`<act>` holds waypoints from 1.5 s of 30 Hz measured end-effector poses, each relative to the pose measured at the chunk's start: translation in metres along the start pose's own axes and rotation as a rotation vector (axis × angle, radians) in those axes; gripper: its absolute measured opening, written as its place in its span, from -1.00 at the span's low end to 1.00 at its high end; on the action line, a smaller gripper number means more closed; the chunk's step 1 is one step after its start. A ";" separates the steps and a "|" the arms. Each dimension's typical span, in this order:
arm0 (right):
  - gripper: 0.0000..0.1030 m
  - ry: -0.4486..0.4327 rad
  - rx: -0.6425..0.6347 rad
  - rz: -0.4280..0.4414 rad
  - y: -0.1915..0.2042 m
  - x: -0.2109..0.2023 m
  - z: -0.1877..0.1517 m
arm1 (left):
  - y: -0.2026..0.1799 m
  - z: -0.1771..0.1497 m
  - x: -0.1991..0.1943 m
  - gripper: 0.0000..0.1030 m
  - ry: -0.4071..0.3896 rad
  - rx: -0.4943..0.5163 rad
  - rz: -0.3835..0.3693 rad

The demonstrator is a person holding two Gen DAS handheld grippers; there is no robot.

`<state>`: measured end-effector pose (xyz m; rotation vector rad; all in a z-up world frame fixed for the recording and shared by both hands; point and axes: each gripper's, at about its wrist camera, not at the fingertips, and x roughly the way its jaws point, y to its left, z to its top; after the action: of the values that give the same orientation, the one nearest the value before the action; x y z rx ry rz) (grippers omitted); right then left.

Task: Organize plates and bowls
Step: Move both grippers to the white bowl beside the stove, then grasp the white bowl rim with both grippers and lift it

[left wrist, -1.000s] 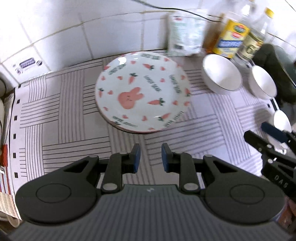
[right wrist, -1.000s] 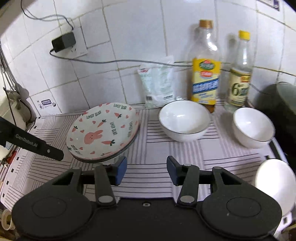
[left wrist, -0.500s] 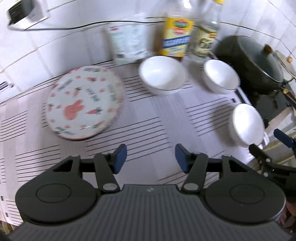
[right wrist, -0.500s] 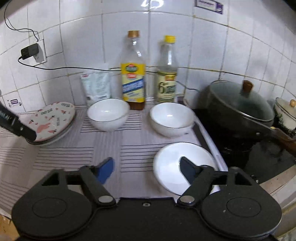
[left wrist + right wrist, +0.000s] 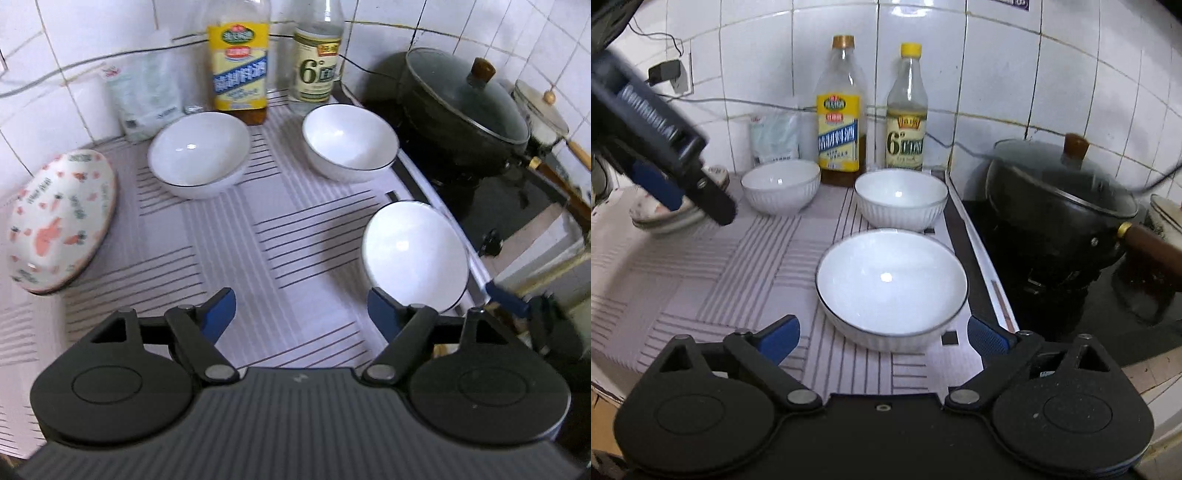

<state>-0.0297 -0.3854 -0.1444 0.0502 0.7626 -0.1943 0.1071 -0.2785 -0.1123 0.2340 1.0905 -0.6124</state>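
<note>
Bottles (image 5: pixel 842 110) behind bowls (image 5: pixel 892 280); pot (image 5: pixel 1060 199) rightward; both grippers (image 5: pixel 882 336) spread, empty, widening.

My left wrist camera looks steeply down from above the striped mat (image 5: pixel 303 236); my right one sits lower, nearer, facing the tiled wall (image 5: pixel 757 74). Both share three white bowls (image 5: pixel 413 254) (image 5: pixel 890 284), two bottles (image 5: pixel 240 66) (image 5: pixel 842 122), the black pot (image 5: pixel 461 110) (image 5: pixel 1056 199).

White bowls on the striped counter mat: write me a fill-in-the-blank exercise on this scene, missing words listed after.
1. The number of plain white bowls on the striped mat is ____.
2. The rabbit-patterned plate lies at the mat's ____ end.
3. The black lidded pot sits on the ____.
4. The right gripper hangs open in front of the ____ bowl.

Missing words: three; left; stove; nearest
</note>
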 end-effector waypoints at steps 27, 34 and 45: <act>0.94 -0.002 0.064 0.173 -0.029 0.059 -0.014 | -0.039 0.025 0.089 -0.66 0.099 -0.038 -0.066; 0.94 0.007 0.069 0.173 -0.028 0.058 -0.013 | -0.040 0.022 0.088 -0.85 0.112 -0.018 -0.053; 0.94 0.021 0.054 0.218 -0.017 0.050 -0.003 | -0.021 0.017 0.067 -0.85 0.130 -0.056 -0.042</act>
<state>0.0002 -0.4100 -0.1810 0.1857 0.7671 -0.0070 0.1292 -0.3270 -0.1616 0.2056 1.2390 -0.6097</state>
